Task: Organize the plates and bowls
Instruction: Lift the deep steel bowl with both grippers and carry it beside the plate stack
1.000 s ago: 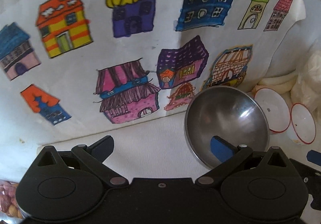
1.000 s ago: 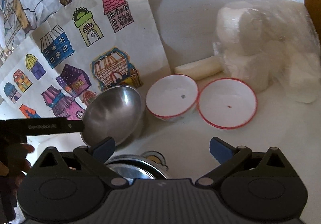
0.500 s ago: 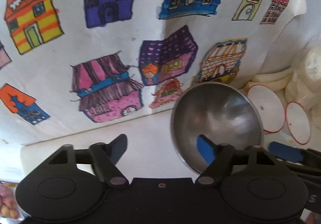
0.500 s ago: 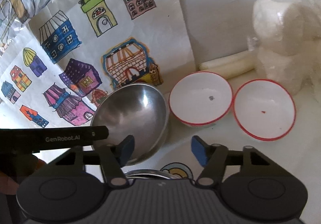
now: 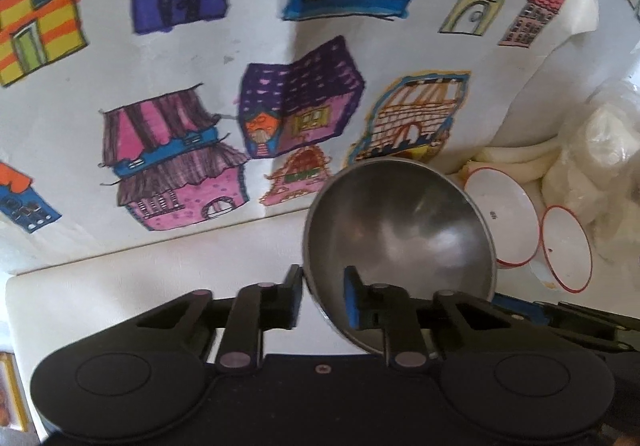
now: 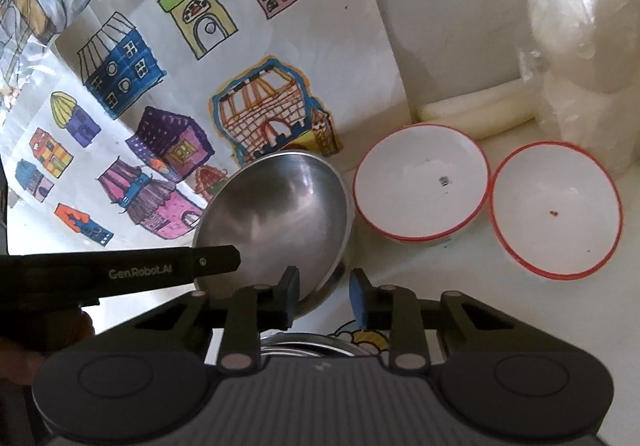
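Note:
A steel bowl [image 5: 408, 226] stands tilted on the white counter, its rim toward me. My left gripper [image 5: 322, 298] straddles its near left rim, jaws closing: one pad lies on the inner wall, the other against the outside. In the right wrist view the same bowl [image 6: 280, 206] has its near right rim between the jaws of my right gripper [image 6: 324, 298], which are closing; a gap still shows beside the blue pad. Two white bowls with red rims [image 6: 420, 182] [image 6: 556, 214] sit side by side right of the steel bowl.
A sheet with coloured house drawings [image 5: 200, 86] leans behind the bowls. A clear plastic bag of white lumps [image 6: 580, 46] and a pale roll [image 6: 472, 114] fill the back right corner. Steel plates [image 6: 304, 344] lie just under my right gripper.
Both grippers went from wide open to nearly shut. Each came closer to the steel bowl, and its rim now lies between both pairs of jaws.

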